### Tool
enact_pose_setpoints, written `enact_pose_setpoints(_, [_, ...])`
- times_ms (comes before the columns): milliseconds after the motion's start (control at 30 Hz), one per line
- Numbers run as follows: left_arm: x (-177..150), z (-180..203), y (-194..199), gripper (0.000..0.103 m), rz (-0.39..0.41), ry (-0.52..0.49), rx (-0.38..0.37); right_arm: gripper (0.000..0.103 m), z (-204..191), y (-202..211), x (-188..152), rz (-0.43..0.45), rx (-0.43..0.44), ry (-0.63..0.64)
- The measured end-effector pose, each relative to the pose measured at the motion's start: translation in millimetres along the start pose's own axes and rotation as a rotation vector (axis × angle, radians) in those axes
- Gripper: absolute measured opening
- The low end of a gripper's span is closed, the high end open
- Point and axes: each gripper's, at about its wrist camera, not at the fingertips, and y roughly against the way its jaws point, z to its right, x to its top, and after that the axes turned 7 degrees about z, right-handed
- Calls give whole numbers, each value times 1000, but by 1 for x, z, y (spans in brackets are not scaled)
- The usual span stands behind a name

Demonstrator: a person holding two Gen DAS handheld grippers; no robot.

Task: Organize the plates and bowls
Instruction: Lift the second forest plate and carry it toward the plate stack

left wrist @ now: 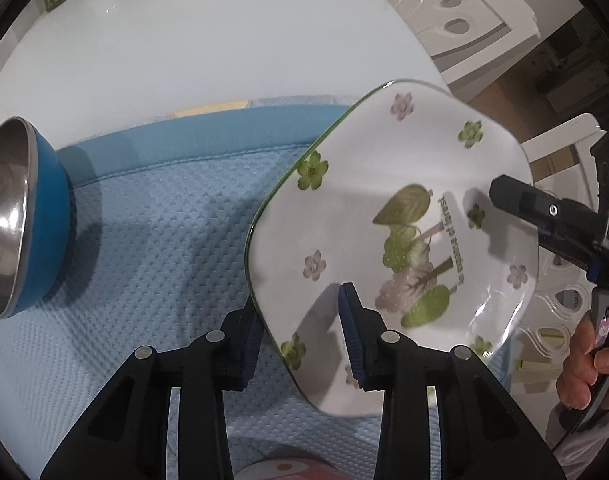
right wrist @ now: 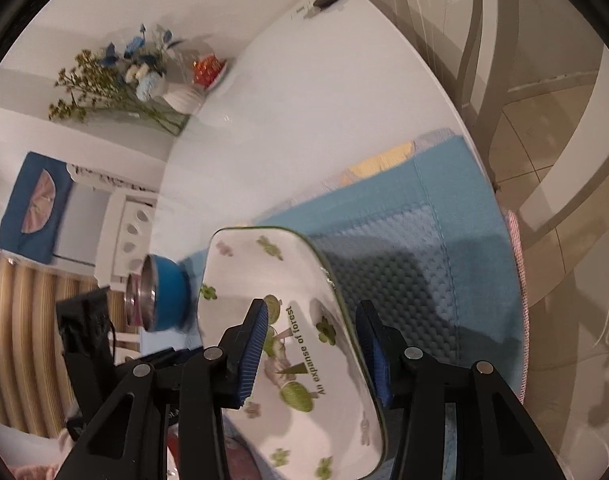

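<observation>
Leftmost on the blue waffle mat (left wrist: 152, 240), near its left edge, the blue bowl (left wrist: 44, 224) stands tipped on its side, its steel inside turned away from the plate. To the right, the square floral plate (left wrist: 392, 216) is tilted and seems lifted off the mat, hanging over the mat's right side and past the edge of the white table (left wrist: 208, 40).

The left gripper (left wrist: 300, 334) has its jaws closed across the plate's near rim, one blue pad under the plate and the other pressed on its printed face. Further right, the right gripper (right wrist: 314, 350) grips the opposite rim the same way: one pad on the face beside the lettering, the other round the outer edge (a person's hand (left wrist: 584, 364) is squeezing its handle at the far right of the left wrist view).

Judging from this, the step in hand is carrying the plate to wherever it gets stacked. The risk is slippage: glazed ceramic held only at two thin rim sections can pivot or slide out if the two hands pull apart, twist unevenly, or either grip eases. With part of the plate beyond the table edge, a slip there could send it to the tiled floor. Swinging it leftward too low could also knock the tipped bowl and set it rolling.
</observation>
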Motion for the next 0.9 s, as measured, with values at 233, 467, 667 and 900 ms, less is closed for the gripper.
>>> enact_pose_setpoints(233, [-1, -4, 22, 33, 44, 10, -30, 46, -20, 17, 13, 38, 12, 28])
enact_pose_setpoints(467, [-2, -20, 60, 33, 123, 38, -47, 46, -48, 25, 18, 48, 20, 65])
enact_pose_setpoints(667, [-5, -41, 95, 33, 186, 68, -51, 46, -82, 28, 14, 47, 41, 110])
enact_pose_setpoints(900, [-14, -65, 132, 33, 257, 107, -52, 46, -124, 30, 3, 33, 56, 166])
